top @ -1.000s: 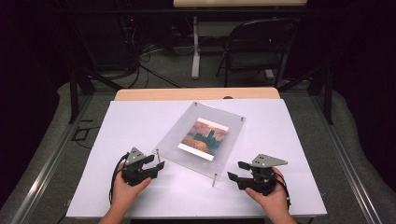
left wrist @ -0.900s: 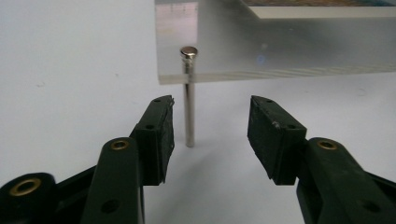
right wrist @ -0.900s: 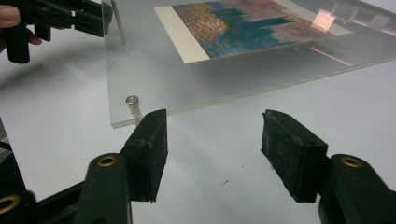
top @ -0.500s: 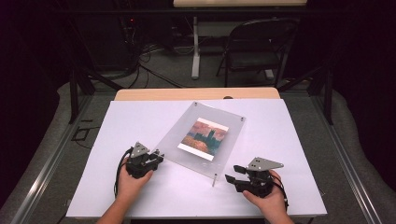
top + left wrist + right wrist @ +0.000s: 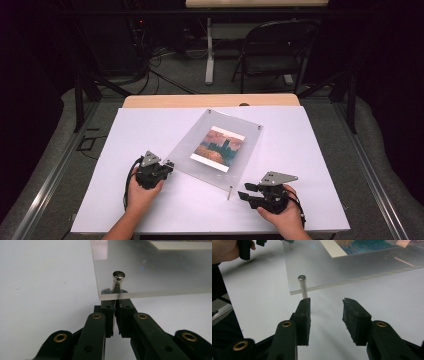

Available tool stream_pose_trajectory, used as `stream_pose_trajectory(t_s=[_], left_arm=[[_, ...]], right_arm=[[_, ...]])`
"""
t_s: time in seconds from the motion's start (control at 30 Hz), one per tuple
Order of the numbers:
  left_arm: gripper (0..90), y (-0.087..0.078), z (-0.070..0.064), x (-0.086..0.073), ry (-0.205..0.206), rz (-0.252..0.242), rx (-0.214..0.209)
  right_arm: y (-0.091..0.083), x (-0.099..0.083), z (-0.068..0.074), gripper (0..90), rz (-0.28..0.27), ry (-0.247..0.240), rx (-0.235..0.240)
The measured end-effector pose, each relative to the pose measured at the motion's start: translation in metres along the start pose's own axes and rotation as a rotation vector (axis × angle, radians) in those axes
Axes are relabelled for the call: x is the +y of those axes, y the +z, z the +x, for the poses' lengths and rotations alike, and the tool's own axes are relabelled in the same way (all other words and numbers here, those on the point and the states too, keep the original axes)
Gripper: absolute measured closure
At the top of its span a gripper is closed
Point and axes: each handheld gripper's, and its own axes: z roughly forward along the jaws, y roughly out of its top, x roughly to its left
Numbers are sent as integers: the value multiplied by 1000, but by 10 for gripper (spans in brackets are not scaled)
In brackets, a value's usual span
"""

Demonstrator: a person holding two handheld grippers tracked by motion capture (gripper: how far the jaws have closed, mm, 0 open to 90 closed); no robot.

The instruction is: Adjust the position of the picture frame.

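Observation:
A clear acrylic frame (image 5: pixel 250 150) holding a colourful picture (image 5: pixel 218 147) stands on short metal standoffs on the white table (image 5: pixel 310 165). My left gripper (image 5: pixel 167 165) is at the frame's near-left corner. In the left gripper view it (image 5: pixel 115 306) is shut on the corner standoff (image 5: pixel 118 280) just under the plate (image 5: pixel 155 270). My right gripper (image 5: pixel 245 191) stands open beside the near-right corner. In the right gripper view that corner's standoff (image 5: pixel 303 286) rises just beyond the left fingertip (image 5: pixel 304 307), apart from it.
A wooden table edge (image 5: pixel 210 101) runs behind the white surface. Beyond it stand a folding chair (image 5: pixel 272 50) and a white table leg (image 5: pixel 210 55), with cables on the floor. A hand (image 5: pixel 227 250) with the other gripper is at the right gripper view's top left.
My left gripper has moved forward to the frame's near-left corner and shut on the standoff. The right gripper has drifted slightly nearer and left, still open.

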Motion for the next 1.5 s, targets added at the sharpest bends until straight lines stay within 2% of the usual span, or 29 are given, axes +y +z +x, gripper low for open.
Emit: stream_pose_trajectory(t_s=[0.13, 0.33, 0.5, 0.67, 0.77, 0.9, 1.0, 1.2, 1.23, 1.5], left_arm=[[852, -3, 0, 3, -14, 10, -30], [851, -12, -4, 10, -35, -19, -59], [851, -14, -7, 11, -34, -15, -66], [851, -14, -8, 10, -35, -12, -70], [851, -16, -10, 10, -30, -15, -81], [852, -19, -13, 9, -20, -20, -94], [853, -20, -18, 8, -18, -16, -105], [854, -27, -30, 3, -6, -11, -148], [854, -27, -33, 2, -6, -13, -155], [853, -28, -52, -1, 12, 7, -215]], right_arm=[[4, -1, 2, 611, 12, -7, 24], [10, -2, 4, 621, 16, 8, 76], [14, 0, 9, 636, 5, -4, 87], [19, 1, 9, 736, 7, -9, 71], [18, 2, 9, 842, 3, -17, 70], [12, 3, 6, 855, -5, -3, 90], [9, 3, 3, 855, -6, 2, 81], [4, 3, -7, 856, -18, 31, 35], [1, 3, -12, 855, -21, 50, 18], [-8, 3, -32, 852, -39, 85, -60]])
